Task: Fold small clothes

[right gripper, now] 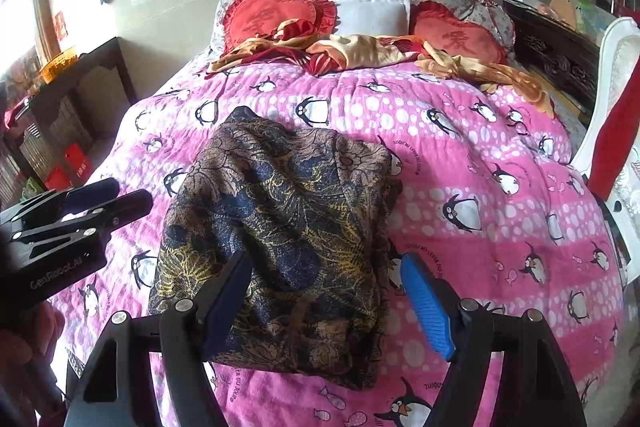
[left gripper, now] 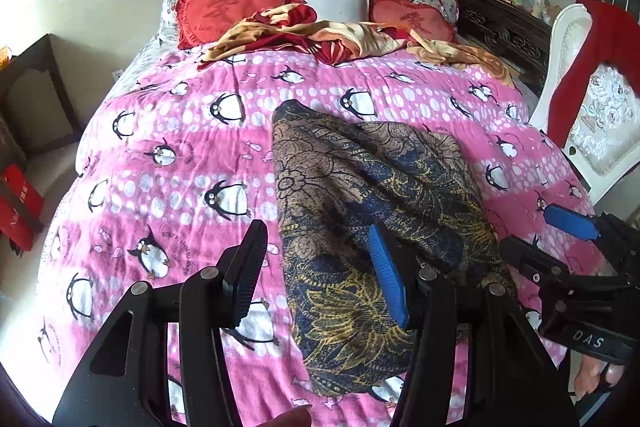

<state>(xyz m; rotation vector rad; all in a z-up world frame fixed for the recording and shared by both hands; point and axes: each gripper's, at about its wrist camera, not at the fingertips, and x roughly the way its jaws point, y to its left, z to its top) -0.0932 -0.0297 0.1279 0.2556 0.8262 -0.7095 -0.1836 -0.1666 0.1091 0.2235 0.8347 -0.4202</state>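
A dark blue and brown floral garment (left gripper: 360,211) lies folded in a rough rectangle on the pink penguin quilt (left gripper: 168,147); it also shows in the right wrist view (right gripper: 288,227). My left gripper (left gripper: 320,275) is open and empty, hovering over the garment's near left edge. My right gripper (right gripper: 328,303) is open and empty, above the garment's near end. The right gripper also shows at the right of the left wrist view (left gripper: 556,239), jaws apart. The left gripper shows at the left of the right wrist view (right gripper: 116,199).
Red heart cushions (right gripper: 276,15) and a crumpled orange and red cloth (right gripper: 360,53) lie at the bed's head. A white chair (left gripper: 592,123) with a red garment stands at the right. A dark side table (right gripper: 84,87) and red boxes (left gripper: 20,211) stand left.
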